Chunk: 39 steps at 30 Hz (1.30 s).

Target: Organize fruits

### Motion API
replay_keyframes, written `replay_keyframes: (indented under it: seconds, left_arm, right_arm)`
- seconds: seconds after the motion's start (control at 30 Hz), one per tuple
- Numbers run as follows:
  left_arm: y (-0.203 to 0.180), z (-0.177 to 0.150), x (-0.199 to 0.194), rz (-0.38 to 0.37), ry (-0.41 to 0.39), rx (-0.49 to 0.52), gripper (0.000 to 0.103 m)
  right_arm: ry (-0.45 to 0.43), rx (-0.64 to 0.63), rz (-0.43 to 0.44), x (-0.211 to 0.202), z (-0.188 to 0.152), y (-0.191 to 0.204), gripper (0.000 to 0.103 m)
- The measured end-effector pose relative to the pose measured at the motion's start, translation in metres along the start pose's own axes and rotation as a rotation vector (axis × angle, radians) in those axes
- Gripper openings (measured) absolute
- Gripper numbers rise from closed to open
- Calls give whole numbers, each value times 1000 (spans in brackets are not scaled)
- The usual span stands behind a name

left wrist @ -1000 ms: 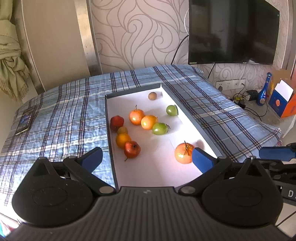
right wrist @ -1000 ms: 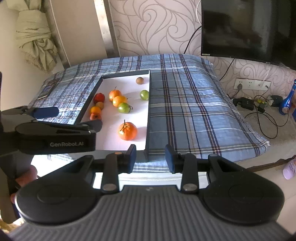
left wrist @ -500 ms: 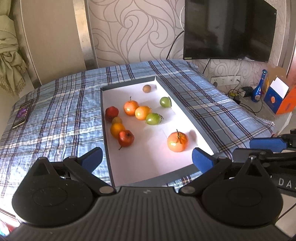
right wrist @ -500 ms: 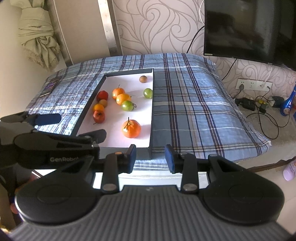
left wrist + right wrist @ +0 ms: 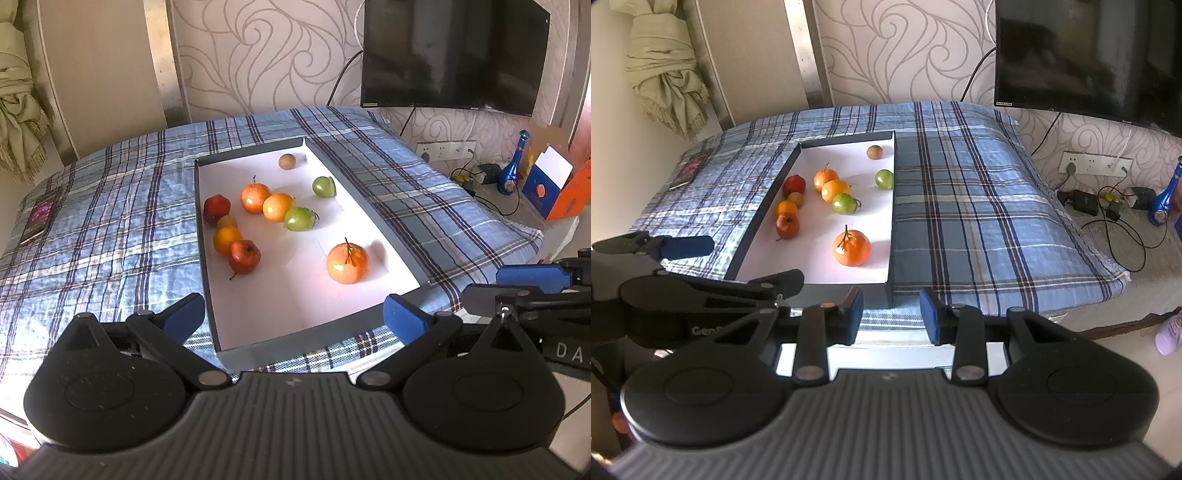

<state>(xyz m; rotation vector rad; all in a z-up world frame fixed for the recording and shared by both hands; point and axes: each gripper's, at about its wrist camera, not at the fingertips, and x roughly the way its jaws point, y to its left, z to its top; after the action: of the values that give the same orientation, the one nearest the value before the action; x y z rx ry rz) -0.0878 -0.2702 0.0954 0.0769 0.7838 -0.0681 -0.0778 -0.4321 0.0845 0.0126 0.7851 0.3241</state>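
My left claw [image 5: 293, 314] gapes wide and empty, my right claw [image 5: 891, 314] narrower, gripping nothing. Fruits sit in a tray [image 5: 373, 218] on the bed [image 5: 110, 221]. Only the right view shows "GenR" lettering.

This is a bedroom in a home. Ahead of the jaws lies a bed covered with a blue plaid bedspread [image 5: 110, 229]. Beyond it rises a wall with cream swirl-patterned wallpaper [image 5: 266, 55], and up to the right of the jaws hangs a black flat-screen television [image 5: 450, 51]. Far left, a pale green fringed curtain [image 5: 668, 66] is tied in a knot. A dark smartphone [image 5: 38, 221] rests on the bedspread to the left. To the right, a white wall socket strip [image 5: 1093, 162] sits above tangled black cables [image 5: 1115, 221] on the floor, near a blue glass bottle [image 5: 513, 173].
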Motion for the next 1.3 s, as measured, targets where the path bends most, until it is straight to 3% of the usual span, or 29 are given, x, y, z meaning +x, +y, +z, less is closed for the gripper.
replay_keyframes:
  seconds: [0.83,1.3]
  left_arm:
    - [2,-10,18,-28,104,-23,103]
    - [1,-11,20,-17,100,-9,103]
  right_arm:
    - [42,14,-7,14,-3,-5,37]
    - [57,22,-5,20,-5,-8,37]
